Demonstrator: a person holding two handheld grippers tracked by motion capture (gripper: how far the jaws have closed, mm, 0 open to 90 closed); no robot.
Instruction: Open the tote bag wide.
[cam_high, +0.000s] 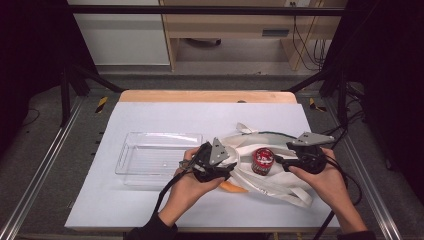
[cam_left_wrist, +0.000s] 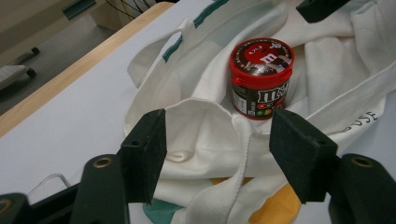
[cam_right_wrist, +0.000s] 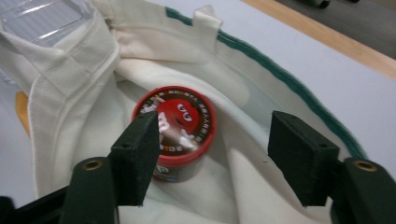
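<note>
Left claw (cam_left_wrist: 217, 154): held wide open at the cloth bag's (cam_left_wrist: 205, 121) rim.
Right claw (cam_right_wrist: 212, 156): held wide open over the red candy tub (cam_right_wrist: 180, 130).

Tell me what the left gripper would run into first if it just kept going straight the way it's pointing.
Most likely the white tote bag: its folded edge lies between the open jaws of the left gripper. The red-lidded candy tub stands just beyond, though depth is hard to judge.
</note>
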